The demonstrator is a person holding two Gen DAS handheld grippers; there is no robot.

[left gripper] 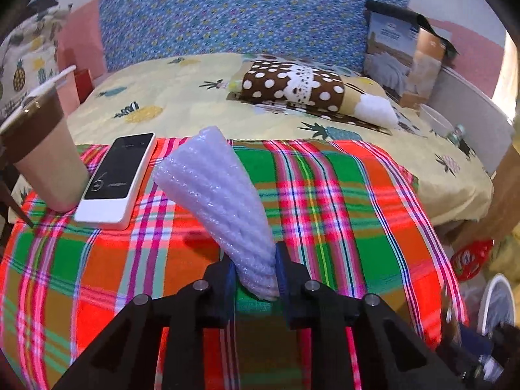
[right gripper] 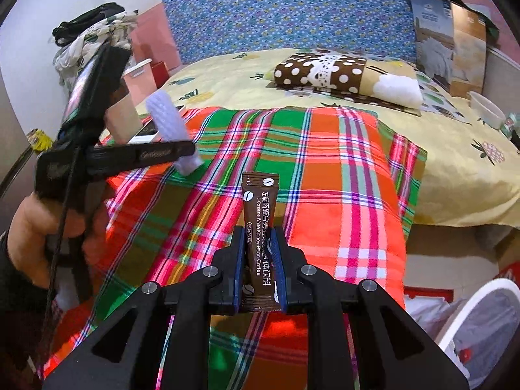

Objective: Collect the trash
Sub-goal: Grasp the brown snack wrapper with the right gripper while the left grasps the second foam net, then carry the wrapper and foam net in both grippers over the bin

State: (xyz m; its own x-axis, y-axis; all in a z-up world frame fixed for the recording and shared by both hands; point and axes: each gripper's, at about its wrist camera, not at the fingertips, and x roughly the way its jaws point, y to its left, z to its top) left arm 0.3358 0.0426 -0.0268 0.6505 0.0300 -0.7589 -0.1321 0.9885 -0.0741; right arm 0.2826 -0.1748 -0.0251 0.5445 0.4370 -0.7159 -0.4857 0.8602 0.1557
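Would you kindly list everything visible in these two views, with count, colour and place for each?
foam wrap: one, pale lilac-white, clamped in the left hand-held gripper
coffee sachet: one, brown, clamped in the right hand-held gripper
plaid cloth: one, red, green and orange, spread over the near bed
phone: one, white with a black face, on the cloth at left
cup: one, beige with a brown top, beside the phone
pillow: one, brown with white dots, on the yellow sheet
trash bin: one, white-rimmed, low right beside the bed
left hand-held gripper: one, black, shut
right hand-held gripper: one, black, shut
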